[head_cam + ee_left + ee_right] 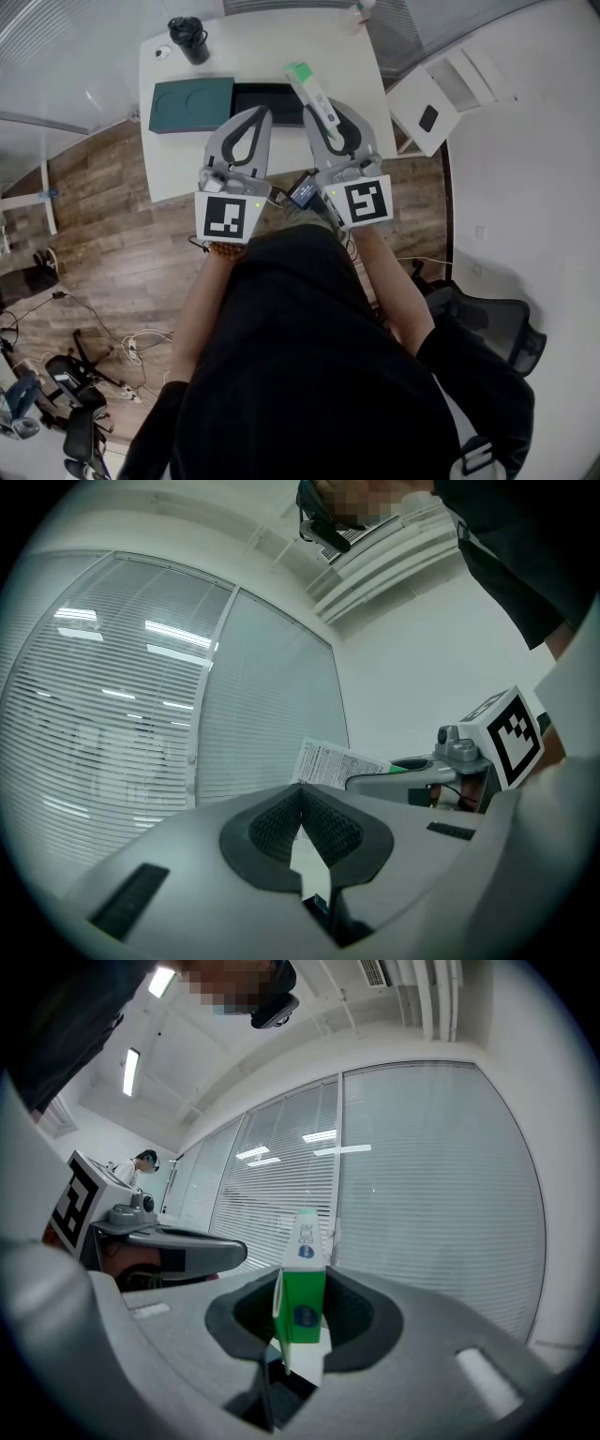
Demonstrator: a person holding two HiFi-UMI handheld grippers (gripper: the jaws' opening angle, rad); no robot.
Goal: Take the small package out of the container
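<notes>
In the head view my right gripper point(325, 111) is shut on the small green-and-white package point(314, 89), which sticks out past the fingertips over the table. The right gripper view shows the package point(302, 1288) standing upright, pinched between the dark pads of the right gripper point(302, 1312). Just beneath and behind it lies the open black container point(267, 97), with a dark green lid-like half point(192, 103) to its left. My left gripper point(262, 113) hovers beside it, and in the left gripper view the left gripper point(301, 799) has its pads meeting with nothing between them. The package point(330, 761) shows there too.
A black bottle point(189, 39) stands at the far left of the white table point(178, 169). A white cabinet point(436, 98) is to the right of the table, and an office chair point(497, 323) stands on the floor at the right. Window blinds fill both gripper views.
</notes>
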